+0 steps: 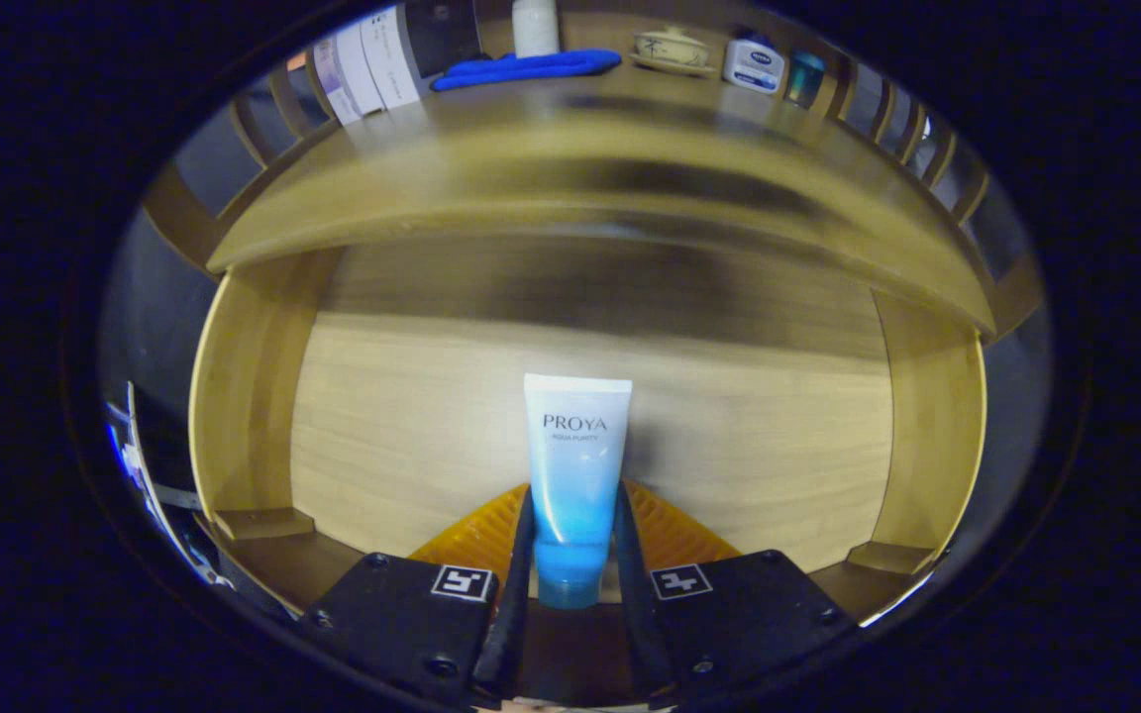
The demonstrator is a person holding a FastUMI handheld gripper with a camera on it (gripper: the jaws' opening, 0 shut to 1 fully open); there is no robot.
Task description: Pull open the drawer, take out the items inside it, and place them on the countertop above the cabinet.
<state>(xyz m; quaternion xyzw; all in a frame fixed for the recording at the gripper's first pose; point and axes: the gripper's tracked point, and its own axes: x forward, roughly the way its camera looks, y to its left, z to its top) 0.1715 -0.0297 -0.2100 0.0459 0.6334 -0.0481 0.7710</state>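
gripper [575, 540]: fingers closed down narrow, both pressed on tube sides, one each side
grip pt: low on tube, just above cap end; cap sits between fingers, pointing back toward cam
tube [576, 475]: white-to-blue cosmetic tube, crimped end fwd, held roughly in line w/ fingers
drawer [244, 396]: pulled open, light wood, tube sits over its floor; side walls both sides of fingers
countertop [570, 149]: above/beyond drawer, wood, railed edge
on top: blue cloth [526, 67], white bottle [536, 25], small lidded dish [672, 48], white jar [754, 64], all at far edge, well apart from tube
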